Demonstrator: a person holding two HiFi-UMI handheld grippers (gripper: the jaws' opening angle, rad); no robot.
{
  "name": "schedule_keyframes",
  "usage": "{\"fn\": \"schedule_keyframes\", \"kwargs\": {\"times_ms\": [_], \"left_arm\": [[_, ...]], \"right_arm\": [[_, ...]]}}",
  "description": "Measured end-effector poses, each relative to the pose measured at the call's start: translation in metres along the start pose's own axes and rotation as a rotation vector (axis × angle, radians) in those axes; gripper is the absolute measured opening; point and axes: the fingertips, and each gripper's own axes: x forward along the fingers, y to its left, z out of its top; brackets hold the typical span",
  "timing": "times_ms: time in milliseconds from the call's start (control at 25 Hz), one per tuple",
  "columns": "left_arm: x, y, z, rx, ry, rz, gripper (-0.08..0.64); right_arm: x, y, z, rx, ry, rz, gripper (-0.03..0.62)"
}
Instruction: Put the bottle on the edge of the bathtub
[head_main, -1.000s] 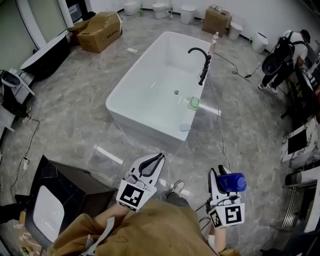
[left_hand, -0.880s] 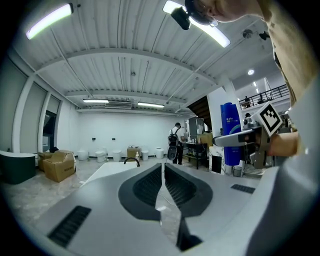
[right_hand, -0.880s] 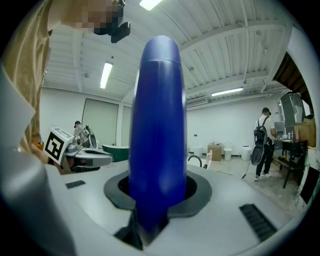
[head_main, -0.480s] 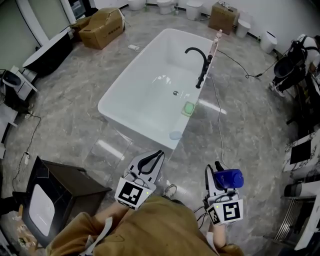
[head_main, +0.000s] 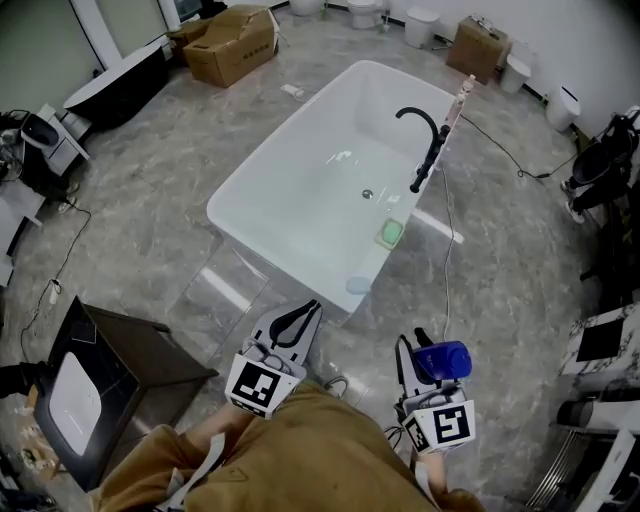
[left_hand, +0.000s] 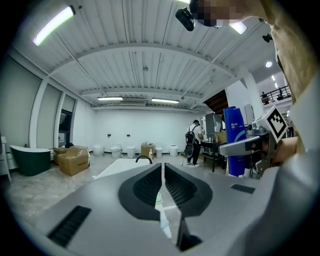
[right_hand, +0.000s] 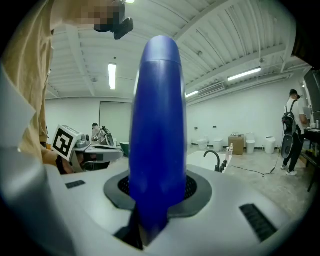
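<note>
A blue bottle (head_main: 445, 360) stands upright in my right gripper (head_main: 430, 358), whose jaws are shut on it. In the right gripper view the bottle (right_hand: 157, 130) fills the middle, pressed between the pads of the right gripper (right_hand: 157, 195). The white bathtub (head_main: 310, 190) lies ahead on the grey marble floor, well beyond both grippers. My left gripper (head_main: 312, 310) hangs at the lower middle, shut and empty. In the left gripper view its pads almost touch at the left gripper (left_hand: 163, 175), and the bottle (left_hand: 234, 140) shows at the right.
A black faucet (head_main: 425, 140) rises from the tub's right rim. A green soap dish (head_main: 390, 233) and a pale blue item (head_main: 357, 285) sit on the near rim. A dark cabinet (head_main: 150, 360) stands at the lower left, cardboard boxes (head_main: 232, 45) at the back, a cable (head_main: 445, 250) on the floor.
The head view has swung, so the tub and the room sit differently in the picture. Both grippers keep their pose, and the bottle stays in the right one.
</note>
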Motion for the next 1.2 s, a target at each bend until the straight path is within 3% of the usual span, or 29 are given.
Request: {"fn": "schedule_keyframes", "kwargs": {"times_ms": [360,560,960,1200], "left_arm": [[0.041,0.036,0.006,0.025,-0.036,-0.093,0.023],[0.059,0.051,0.004,-0.002,-0.021,-0.115,0.023],[0.09,0.068,-0.011,0.002,-0.001,-0.143,0.023],[0.115,0.069,-0.02,0.062,-0.005,-0.181,0.024]], "right_arm": [[0.047,-0.008,0.023,-0.024,-0.006,-0.044,0.118],[0.072,-0.02,0.028,-0.042,-0.013,-0.073,0.118],[0.119,-0.053,0.013,-0.052,0.013,-0.108,0.118],[0.148,-0.069,-0.008,-0.072,0.029,-0.106,0.118]]}}
